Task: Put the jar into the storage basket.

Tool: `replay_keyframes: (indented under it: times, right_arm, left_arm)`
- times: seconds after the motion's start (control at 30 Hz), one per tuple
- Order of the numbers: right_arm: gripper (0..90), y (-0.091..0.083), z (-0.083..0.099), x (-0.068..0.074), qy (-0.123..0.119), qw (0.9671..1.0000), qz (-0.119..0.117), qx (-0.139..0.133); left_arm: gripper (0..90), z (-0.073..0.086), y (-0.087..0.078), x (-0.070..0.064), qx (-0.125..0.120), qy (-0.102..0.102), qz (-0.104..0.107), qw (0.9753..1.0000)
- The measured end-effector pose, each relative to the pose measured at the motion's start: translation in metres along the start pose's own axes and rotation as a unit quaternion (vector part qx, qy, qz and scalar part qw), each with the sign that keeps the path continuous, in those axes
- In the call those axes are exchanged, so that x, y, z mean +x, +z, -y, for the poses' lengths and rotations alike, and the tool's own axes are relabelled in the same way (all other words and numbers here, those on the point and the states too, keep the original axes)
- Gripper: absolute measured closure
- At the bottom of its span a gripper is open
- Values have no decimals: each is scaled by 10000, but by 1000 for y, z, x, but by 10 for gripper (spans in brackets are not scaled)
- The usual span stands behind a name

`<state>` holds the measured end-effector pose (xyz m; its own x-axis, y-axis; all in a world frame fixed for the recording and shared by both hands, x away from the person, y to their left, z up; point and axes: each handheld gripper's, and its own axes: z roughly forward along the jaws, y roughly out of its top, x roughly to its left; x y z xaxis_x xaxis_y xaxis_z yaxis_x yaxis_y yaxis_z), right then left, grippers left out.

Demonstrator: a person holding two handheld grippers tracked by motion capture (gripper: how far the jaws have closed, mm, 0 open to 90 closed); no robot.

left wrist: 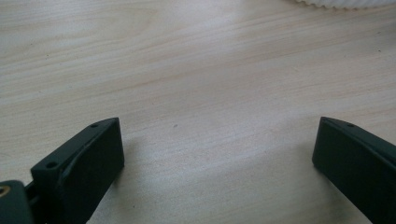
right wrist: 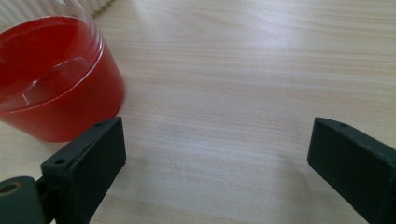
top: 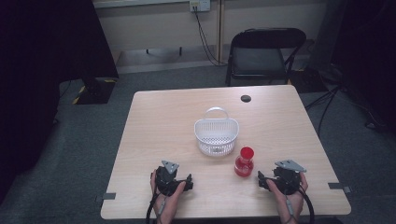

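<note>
- The clear glass flask of red liquid stands upright on the pale wooden surface, just near-right of the white slotted plastic basket.
- The right gripper sits close to the flask's right, jaws spread wide, holding nothing.
- In the right gripper view the flask lies off the left jaw, so swing left to centre it, then close low and gently.
- The left gripper rests near-left, jaws wide, holding nothing.
</note>
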<state>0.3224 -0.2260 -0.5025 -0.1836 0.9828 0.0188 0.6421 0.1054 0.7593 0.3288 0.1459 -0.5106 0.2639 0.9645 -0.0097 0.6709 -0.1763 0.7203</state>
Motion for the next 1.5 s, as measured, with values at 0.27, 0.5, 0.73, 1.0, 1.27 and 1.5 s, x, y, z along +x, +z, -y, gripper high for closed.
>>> replay_keyframes:
  times: [0.27, 0.5, 0.73, 1.0, 1.27, 1.5]
  right_arm:
    - [33, -7, -3, 1, 21, 9999, -67, -138]
    - [33, -14, -5, 3, 35, 9994, -164, -291]
    - [33, -25, -9, 7, -3, 9986, -232, -471]
    - [33, -38, -16, 12, -77, 9972, -348, -660]
    - [37, -54, -23, 20, -226, 9951, -476, -840]
    - [46, -72, -30, 28, -324, 9920, -654, -1035]
  left_arm:
    - [18, 0, 0, 0, 1, 0, 0, 10000]
    - [18, 0, 0, 0, 0, 0, 0, 10000]
    - [18, 0, 0, 0, 2, 0, -1, 10000]
    - [18, 0, 0, 0, 2, 1, -1, 10000]
    - [18, 0, 0, 0, 2, 1, -1, 10000]
    - [18, 0, 0, 0, 1, 0, 0, 10000]
